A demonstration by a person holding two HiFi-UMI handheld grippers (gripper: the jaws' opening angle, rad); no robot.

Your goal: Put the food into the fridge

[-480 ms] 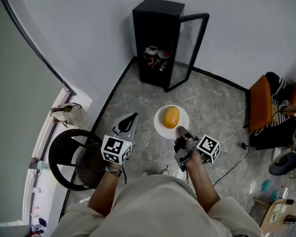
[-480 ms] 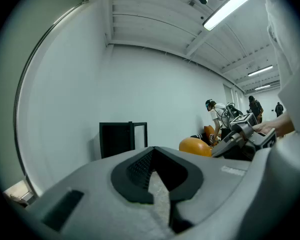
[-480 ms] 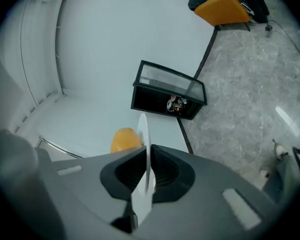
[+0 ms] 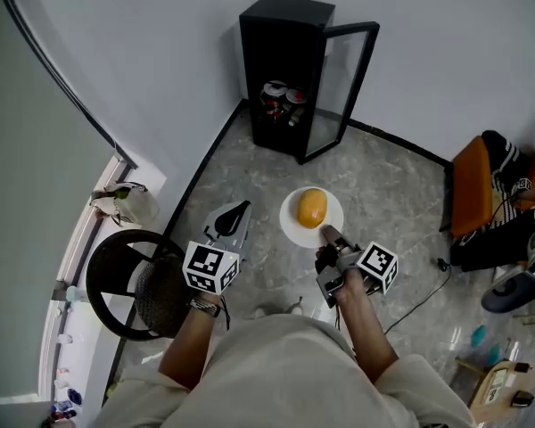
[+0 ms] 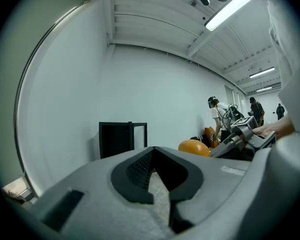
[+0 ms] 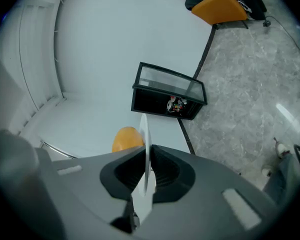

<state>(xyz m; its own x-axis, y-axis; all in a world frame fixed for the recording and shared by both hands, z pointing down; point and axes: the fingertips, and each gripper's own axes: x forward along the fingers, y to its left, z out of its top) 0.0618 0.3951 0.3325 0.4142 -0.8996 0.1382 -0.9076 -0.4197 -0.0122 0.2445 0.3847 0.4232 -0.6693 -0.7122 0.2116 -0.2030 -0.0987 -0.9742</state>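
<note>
- Head view: the right gripper (image 4: 328, 236) is clamped on the rim of a white plate (image 4: 290, 225) at the plate's 5 o'clock. The plate is carried above the grey floor (image 4: 374, 185).
- Head view: the fridge (image 4: 281, 61) stands at 12 o'clock from the plate, door (image 4: 346, 92) swung open, with containers (image 4: 282, 102) on a shelf.
- Right gripper view only: the plate (image 6: 146, 134) shows edge-on between the pads, both pads pressing on it.
- Left gripper view only: the left gripper (image 5: 151, 170) has its jaws together with nothing between them. In the head view it sits at 9 o'clock from the plate.
- Task item: a smooth, oval, orange-yellow food (image 4: 311, 208) lies near the plate's centre, apart from the gripper tips.
</note>
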